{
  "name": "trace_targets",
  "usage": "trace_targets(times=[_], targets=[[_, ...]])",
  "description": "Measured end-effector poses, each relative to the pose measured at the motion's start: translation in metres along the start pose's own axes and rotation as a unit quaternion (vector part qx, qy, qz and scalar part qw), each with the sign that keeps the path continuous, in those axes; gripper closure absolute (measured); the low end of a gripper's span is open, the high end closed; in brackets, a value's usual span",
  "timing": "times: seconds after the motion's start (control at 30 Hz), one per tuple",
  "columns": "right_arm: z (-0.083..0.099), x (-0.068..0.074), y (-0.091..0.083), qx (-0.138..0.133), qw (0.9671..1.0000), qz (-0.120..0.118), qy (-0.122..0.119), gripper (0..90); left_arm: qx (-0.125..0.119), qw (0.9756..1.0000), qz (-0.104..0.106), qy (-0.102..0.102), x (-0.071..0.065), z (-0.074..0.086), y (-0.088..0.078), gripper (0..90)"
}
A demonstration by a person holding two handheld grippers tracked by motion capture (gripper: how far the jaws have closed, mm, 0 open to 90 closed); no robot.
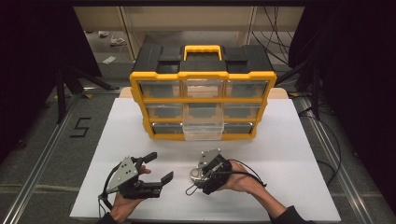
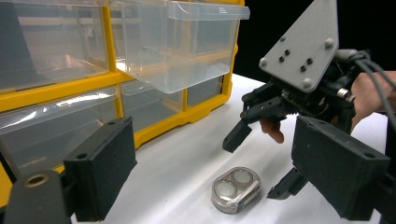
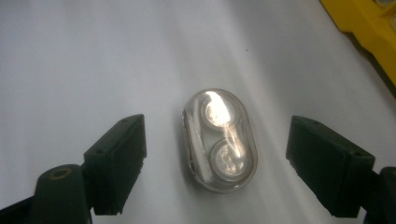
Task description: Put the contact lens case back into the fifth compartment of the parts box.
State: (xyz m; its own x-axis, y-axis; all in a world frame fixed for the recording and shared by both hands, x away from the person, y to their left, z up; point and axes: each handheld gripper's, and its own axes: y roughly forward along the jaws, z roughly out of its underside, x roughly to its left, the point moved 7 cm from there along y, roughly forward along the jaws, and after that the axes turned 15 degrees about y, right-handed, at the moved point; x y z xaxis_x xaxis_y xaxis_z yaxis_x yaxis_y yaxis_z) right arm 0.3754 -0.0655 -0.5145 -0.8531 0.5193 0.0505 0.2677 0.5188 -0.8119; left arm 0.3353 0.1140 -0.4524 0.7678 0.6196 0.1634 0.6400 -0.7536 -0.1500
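A: While it lies flat on the white table (image 1: pixel 280 140), the little clear case (image 3: pixel 219 140) sits between the two pads of my right gripper (image 3: pixel 215 163), and neither pad touches it; there is bare table on both sides of it.

B: So that gripper is not gripping it?

A: No. Its jaws stand wide apart, astride the case, holding nothing. The case is an oval one with two round wells side by side under a glossy lid.

B: Where is the case relative to the organizer?

A: On the near side of the yellow organizer (image 1: pixel 202 100), well apart from its front and roughly in line with its middle column. In the high view my right gripper (image 1: pixel 205 175) points down over the case (image 1: pixel 195 175) there.

B: And your other gripper?

A: My left gripper (image 1: pixel 156 170) is beside the case on the table, farther from the organizer's middle, on its left-hand side as I face it. Its jaws are spread wide too, with nothing in them. From its own view the case (image 2: pixel 236 189) lies just under the right gripper (image 2: pixel 261 161).

B: Anything about the organizer itself?

A: One clear drawer (image 1: pixel 202 131) in its bottom row, the middle one, is pulled out toward the case. The other drawers sit flush in the yellow frame, and a yellow handle (image 1: pixel 202 50) tops the black lid.
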Motion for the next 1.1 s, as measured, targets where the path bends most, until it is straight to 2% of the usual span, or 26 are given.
trace_targets(times=[0.67, 1.1], targets=[[0.003, -0.005, 0.023, 0.044, 0.999, -0.007, -0.003, 35.0, -0.002, 1.0, -0.001, 0.001, 0.0, 0.0, -0.001, 13.4], [0.002, -0.007, 0.024, 0.048, 0.9987, -0.014, 0.002, 48.8, -0.002, 1.0, -0.001, 0.0, 0.0, 0.0, -0.001, 13.4]])
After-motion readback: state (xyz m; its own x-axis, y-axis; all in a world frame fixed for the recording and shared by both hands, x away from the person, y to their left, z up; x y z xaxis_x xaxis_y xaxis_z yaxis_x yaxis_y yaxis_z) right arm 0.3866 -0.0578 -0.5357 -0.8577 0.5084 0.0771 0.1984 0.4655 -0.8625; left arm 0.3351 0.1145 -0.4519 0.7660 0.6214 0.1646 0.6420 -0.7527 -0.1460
